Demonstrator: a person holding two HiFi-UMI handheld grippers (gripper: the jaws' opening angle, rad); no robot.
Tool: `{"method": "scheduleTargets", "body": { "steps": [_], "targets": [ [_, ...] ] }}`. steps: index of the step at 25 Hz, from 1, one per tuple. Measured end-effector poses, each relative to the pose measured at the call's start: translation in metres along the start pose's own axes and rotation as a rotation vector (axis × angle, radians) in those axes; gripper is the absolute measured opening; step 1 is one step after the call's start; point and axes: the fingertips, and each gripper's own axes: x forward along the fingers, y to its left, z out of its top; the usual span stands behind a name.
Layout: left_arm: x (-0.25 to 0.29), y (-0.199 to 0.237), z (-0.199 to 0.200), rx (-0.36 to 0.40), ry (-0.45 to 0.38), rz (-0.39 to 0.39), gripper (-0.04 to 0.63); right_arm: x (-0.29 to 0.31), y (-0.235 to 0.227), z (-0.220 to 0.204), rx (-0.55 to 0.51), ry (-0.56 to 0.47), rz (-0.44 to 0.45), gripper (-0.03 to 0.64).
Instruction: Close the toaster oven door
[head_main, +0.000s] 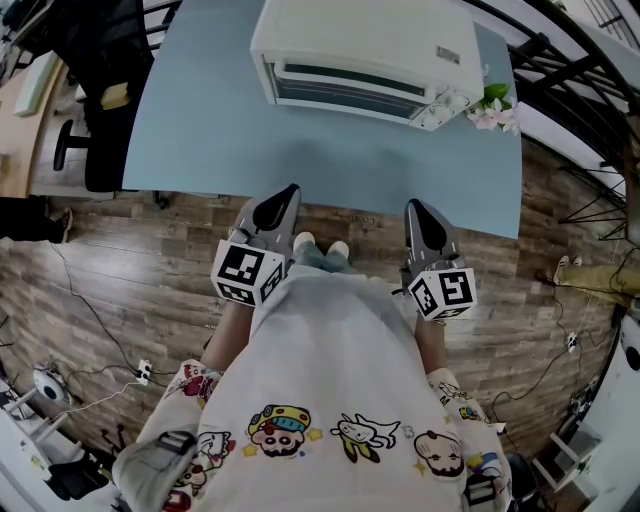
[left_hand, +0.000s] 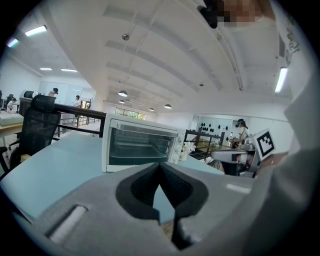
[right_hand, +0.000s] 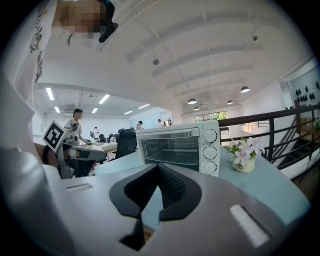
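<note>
Door (head_main: 345, 90) of the toaster oven (head_main: 370, 35), far back on the bench (head_main: 330, 165), already looks upright and shut, so little seems left, while left claw (head_main: 291, 190) and right claw (head_main: 414, 206) hover near the front edge, both pressed together, empty.

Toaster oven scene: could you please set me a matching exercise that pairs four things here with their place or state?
Things:
1. toaster oven
2. flower pot
3. office chair
4. left gripper

Places or states:
A. black, at the table's left side
B. jaws together, nothing held
C. just right of the oven
D. white, on the blue table, door closed

Pairs: 1-D, 2-C, 3-A, 4-B.
</note>
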Motion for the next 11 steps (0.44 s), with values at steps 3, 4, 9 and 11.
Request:
{"method": "scheduleTargets", "body": {
  "steps": [3, 4, 9, 11],
  "targets": [
    [0.001, 0.004, 0.001, -0.001, 0.002, 0.002, -0.002, 0.003, 0.001, 0.001, 0.004, 0.0, -0.002, 0.009],
    [0.001, 0.005, 0.001, -0.002, 0.002, 0.003, -0.002, 0.005, 0.001, 0.001, 0.004, 0.001, -0.001, 0.009],
    [0.005, 0.011, 0.001, -0.005, 0.007, 0.003, -0.002, 0.011, -0.001, 0.001, 0.004, 0.007, -0.003, 0.009],
    [0.007, 0.012, 0.0, -0.007, 0.009, 0.002, -0.001, 0.013, -0.002, 0.0, 0.005, 0.008, -0.003, 0.009]
  ]
}}
